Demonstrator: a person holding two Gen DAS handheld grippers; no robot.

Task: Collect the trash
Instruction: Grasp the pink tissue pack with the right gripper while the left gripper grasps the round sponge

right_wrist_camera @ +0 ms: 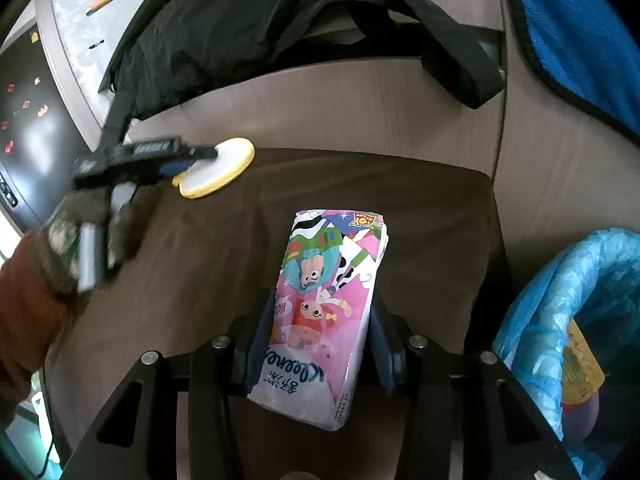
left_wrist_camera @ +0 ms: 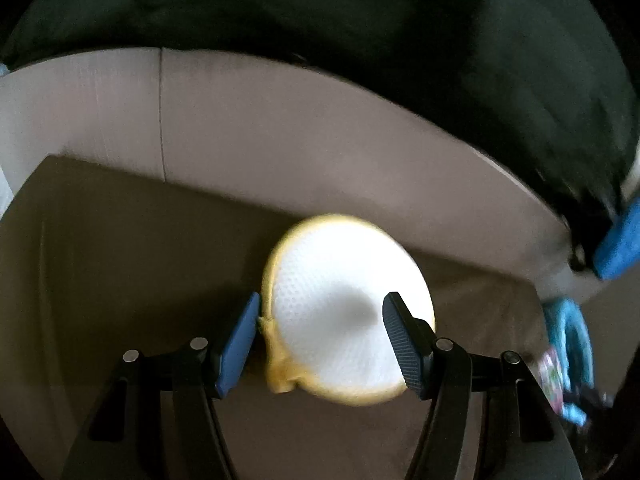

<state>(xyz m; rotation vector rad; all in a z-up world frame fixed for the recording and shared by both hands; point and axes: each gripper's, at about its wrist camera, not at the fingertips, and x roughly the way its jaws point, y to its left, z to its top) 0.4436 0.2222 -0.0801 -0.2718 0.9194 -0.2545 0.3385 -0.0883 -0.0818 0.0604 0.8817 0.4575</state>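
A round white pad with a yellow rim (left_wrist_camera: pixel 344 312) lies on the brown sofa seat (left_wrist_camera: pixel 120 260). My left gripper (left_wrist_camera: pixel 320 344) is open, its fingers on either side of the pad; it also shows in the right wrist view (right_wrist_camera: pixel 188 158) beside the pad (right_wrist_camera: pixel 220 168). My right gripper (right_wrist_camera: pixel 320 344) is shut on a pink cartoon-printed tissue pack (right_wrist_camera: pixel 324 312) and holds it over the seat cushion (right_wrist_camera: pixel 200 260).
A bin with a blue plastic liner (right_wrist_camera: pixel 560 300) stands at the right and holds a yellow packet (right_wrist_camera: pixel 580 368). A black garment (right_wrist_camera: pixel 260 20) drapes over the beige sofa back (right_wrist_camera: pixel 360 108). A blue blanket (right_wrist_camera: pixel 580 32) hangs at the upper right.
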